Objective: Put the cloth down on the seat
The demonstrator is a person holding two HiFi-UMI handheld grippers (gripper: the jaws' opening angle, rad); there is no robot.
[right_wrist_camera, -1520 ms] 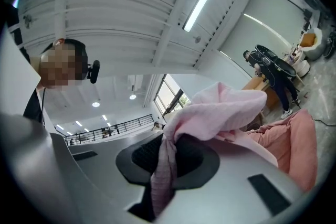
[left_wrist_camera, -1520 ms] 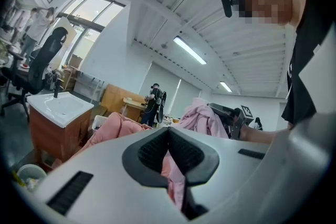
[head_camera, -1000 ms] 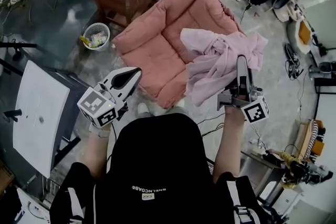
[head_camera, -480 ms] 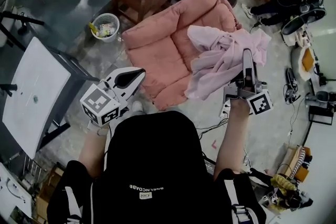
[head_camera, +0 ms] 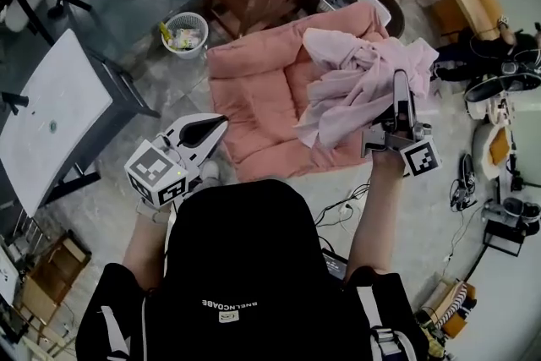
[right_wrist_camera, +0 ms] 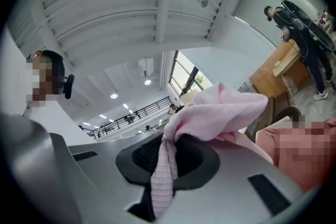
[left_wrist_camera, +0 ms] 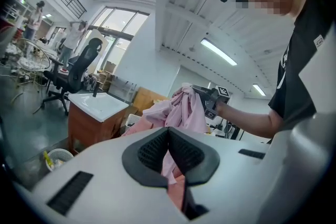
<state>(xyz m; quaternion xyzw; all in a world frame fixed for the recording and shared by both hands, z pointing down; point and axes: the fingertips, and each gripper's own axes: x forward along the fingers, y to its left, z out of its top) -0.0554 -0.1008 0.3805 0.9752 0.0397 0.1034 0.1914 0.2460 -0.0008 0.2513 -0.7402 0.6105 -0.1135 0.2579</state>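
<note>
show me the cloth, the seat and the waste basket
cloth (head_camera: 359,76), head view, on its bunched middle.
seat (head_camera: 254,95), head view, on the bare left cushion.
waste basket (head_camera: 188,49), head view, on its outer wall.

Cloth hides right half of seat underneath.

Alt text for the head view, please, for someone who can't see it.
The right gripper, shut on a bunched pale pink cloth, holds it over a pink cushioned seat. The left gripper, jaws together and empty, hovers by the seat's front corner.
</note>
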